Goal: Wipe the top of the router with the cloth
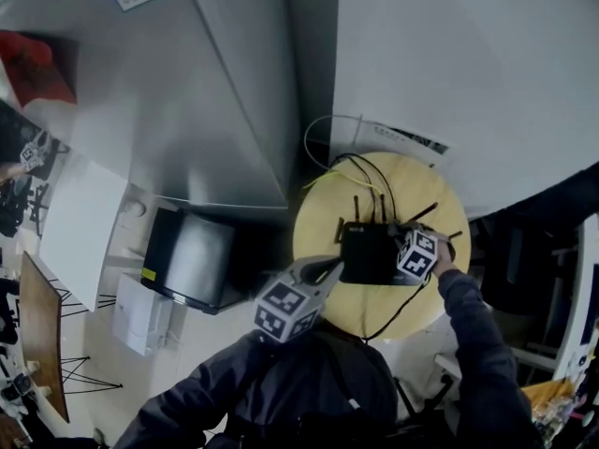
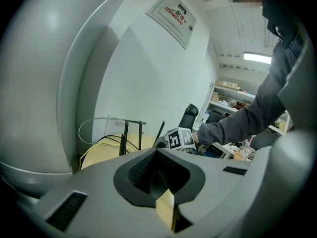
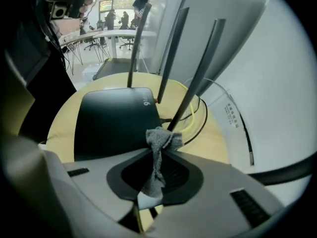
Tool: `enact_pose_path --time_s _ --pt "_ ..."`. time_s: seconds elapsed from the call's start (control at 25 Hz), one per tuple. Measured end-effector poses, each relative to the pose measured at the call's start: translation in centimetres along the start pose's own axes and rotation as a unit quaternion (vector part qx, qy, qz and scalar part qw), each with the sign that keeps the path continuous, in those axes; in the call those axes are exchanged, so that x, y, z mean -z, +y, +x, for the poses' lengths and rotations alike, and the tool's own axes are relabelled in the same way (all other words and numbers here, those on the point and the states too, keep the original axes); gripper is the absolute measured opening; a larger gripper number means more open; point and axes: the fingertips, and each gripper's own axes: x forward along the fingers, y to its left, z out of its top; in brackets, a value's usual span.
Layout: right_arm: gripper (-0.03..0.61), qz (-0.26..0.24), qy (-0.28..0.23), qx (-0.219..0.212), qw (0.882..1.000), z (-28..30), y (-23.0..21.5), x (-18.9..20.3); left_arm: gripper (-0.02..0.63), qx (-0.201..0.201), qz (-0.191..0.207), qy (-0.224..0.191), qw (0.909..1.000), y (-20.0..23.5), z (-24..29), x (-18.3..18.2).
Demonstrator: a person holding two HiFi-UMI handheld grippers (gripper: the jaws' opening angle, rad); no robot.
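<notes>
A black router [image 1: 367,255] with several upright antennas sits on a round pale-wood table [image 1: 318,223]. My right gripper [image 1: 404,249] hovers at the router's right end. In the right gripper view this gripper [image 3: 159,150] is shut on a grey cloth [image 3: 159,139], whose bunched end sticks out past the jaws just above the router's top [image 3: 114,120] near an antenna. My left gripper [image 1: 329,267] points at the router's left edge. In the left gripper view its jaws [image 2: 154,155] are shut with nothing between them; its body hides the router except the antennas [image 2: 125,135].
Yellow and black cables [image 1: 360,171] loop behind the router towards the white wall. A grey cabinet [image 1: 206,92] stands to the left of the table, with a dark box [image 1: 187,255] and a white box [image 1: 140,311] on the floor below it. Shelves and an office chair [image 2: 188,117] are on the right.
</notes>
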Motion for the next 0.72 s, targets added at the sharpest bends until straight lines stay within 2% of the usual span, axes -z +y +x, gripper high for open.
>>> enact_pose_path --time_s 0.16,0.32,0.52,0.72 --pt "0.072 -0.013 0.02 -0.01 1.0 1.3 -0.1 1.0 0.002 -0.009 -0.004 -0.001 1.0 0.4 -0.2 0.1" --pt "0.072 -0.025 0.018 -0.02 0.999 0.8 0.2 0.1 0.002 -0.01 -0.005 -0.002 0.9999 0.5 0.0 -0.1" --pt "0.072 -0.045 0.026 -0.047 0.998 0.5 3.0 1.2 0.002 0.0 0.001 -0.001 1.0 0.0 0.7 -0.3" --pt "0.071 -0.049 0.008 -0.054 0.997 -1.2 5.6 1.2 0.002 0.014 0.007 0.0 0.9999 -0.8 1.2 -0.5"
